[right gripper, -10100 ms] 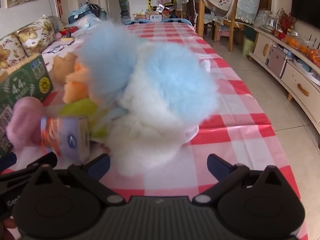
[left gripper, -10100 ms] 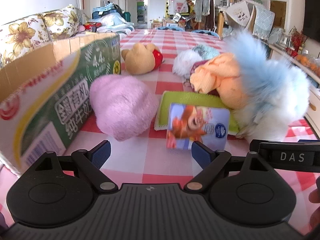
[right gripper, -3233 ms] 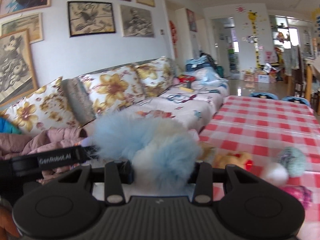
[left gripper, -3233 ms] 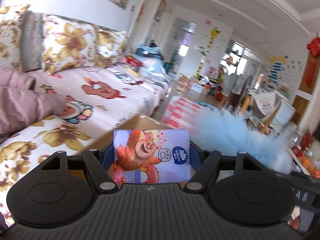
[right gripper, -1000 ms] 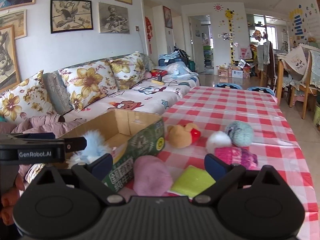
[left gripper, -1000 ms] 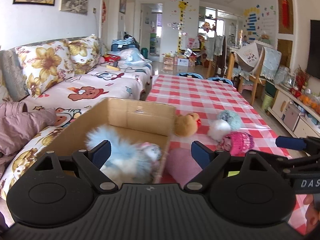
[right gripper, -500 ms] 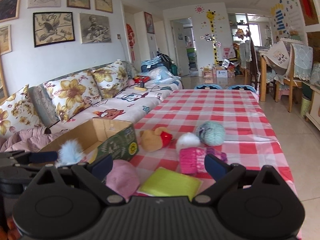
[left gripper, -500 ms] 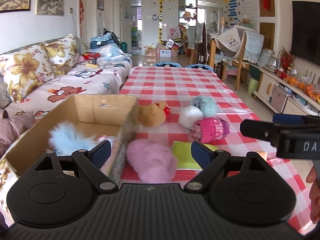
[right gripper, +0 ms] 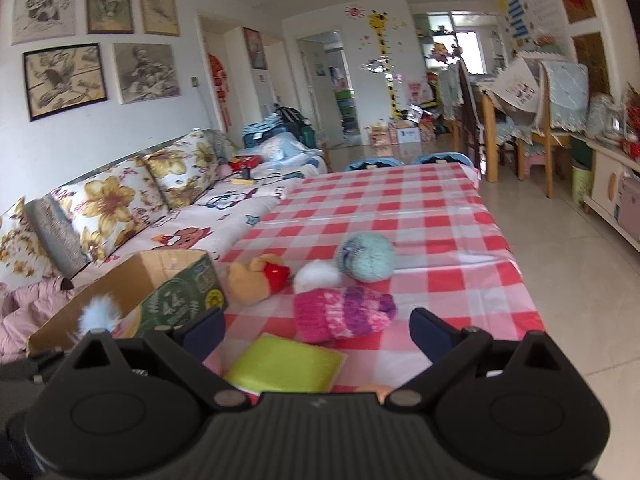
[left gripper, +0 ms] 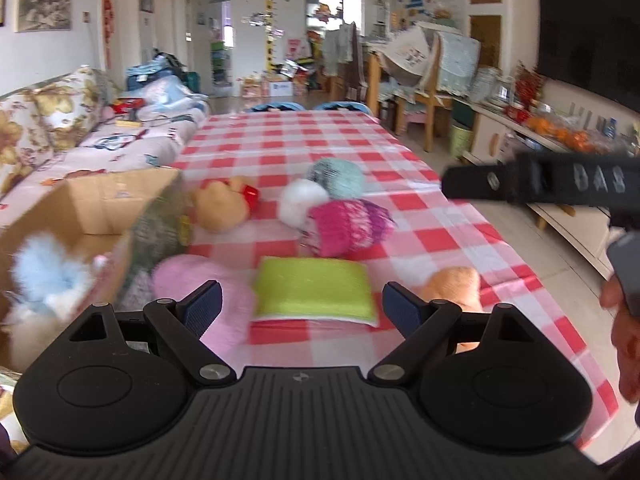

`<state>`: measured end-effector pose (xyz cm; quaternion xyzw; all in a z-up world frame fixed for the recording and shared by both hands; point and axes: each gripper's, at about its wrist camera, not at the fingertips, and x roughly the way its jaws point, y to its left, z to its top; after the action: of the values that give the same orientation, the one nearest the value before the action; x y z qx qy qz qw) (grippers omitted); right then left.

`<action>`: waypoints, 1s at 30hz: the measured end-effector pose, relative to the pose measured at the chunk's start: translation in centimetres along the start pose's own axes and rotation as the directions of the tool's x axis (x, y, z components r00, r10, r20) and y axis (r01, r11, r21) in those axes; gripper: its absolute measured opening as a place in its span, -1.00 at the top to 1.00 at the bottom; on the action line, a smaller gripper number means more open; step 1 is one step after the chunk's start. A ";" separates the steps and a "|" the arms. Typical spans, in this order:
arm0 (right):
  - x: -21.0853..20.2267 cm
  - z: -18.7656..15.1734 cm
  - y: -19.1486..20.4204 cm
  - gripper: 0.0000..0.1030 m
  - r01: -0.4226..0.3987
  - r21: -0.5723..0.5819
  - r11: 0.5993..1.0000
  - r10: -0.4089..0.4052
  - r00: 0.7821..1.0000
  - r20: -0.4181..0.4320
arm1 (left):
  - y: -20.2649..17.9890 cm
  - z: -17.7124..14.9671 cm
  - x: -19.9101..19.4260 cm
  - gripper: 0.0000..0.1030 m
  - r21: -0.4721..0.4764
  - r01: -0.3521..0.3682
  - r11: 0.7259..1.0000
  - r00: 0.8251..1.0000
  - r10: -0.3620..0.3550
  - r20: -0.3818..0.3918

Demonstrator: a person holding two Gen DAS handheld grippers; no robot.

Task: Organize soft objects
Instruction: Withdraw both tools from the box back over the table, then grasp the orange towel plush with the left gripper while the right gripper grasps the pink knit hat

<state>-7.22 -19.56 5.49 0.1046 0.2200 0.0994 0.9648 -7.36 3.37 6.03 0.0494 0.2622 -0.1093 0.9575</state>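
I have both grippers spread wide, nothing held. Left gripper (left gripper: 302,306) hangs over the near table edge, above the green sponge (left gripper: 314,288), with the pink plush (left gripper: 208,284) just left of it and an orange plush (left gripper: 454,284) to the right. Right gripper (right gripper: 318,330) sits higher, facing the pink knit hat (right gripper: 342,312). The white pom (right gripper: 318,274), teal hat (right gripper: 366,256) and bear plush (right gripper: 256,276) lie behind it. Blue fluffy toy (left gripper: 48,276) is inside the cardboard box (left gripper: 100,204) at the table's left edge.
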 end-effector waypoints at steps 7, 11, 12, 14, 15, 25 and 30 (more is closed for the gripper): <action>0.1 0.5 -2.8 -0.92 0.054 0.049 0.997 -0.054 0.999 0.004 | -3.5 -1.4 1.5 -1.00 0.064 0.109 0.992 0.994 -0.108 -0.020; 0.5 0.6 -4.7 -0.93 0.079 0.081 0.994 -0.079 0.997 -0.002 | -6.0 -2.2 2.9 -1.00 0.103 0.172 0.980 0.985 -0.169 -0.040; 0.7 0.6 -5.0 -0.93 0.087 0.086 0.992 -0.087 0.996 -0.005 | -6.6 -2.3 3.2 -1.00 0.111 0.185 0.977 0.983 -0.181 -0.043; 1.0 0.7 -5.5 -0.93 0.104 0.085 0.991 -0.103 0.995 -0.011 | -7.7 -2.7 4.0 -1.00 0.128 0.204 0.971 0.979 -0.199 -0.054; 1.2 0.7 -5.7 -0.93 0.113 0.080 0.990 -0.112 0.994 -0.015 | -8.3 -2.9 4.4 -1.00 0.135 0.213 0.968 0.977 -0.206 -0.058; 4.2 0.7 -7.0 -0.94 0.118 0.040 0.992 -0.116 0.992 -0.058 | -11.9 -3.7 8.7 -1.00 0.171 0.243 0.955 0.969 -0.230 -0.093; 5.6 0.8 -7.4 -0.94 0.105 0.055 0.993 -0.100 0.992 -0.082 | -12.3 -3.7 10.5 -1.00 0.162 0.248 0.955 0.967 -0.233 -0.106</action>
<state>-0.82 -25.44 2.12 0.1177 0.2660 0.0472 0.9556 -3.23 -9.93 -3.02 0.1052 0.2966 -0.2451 0.9170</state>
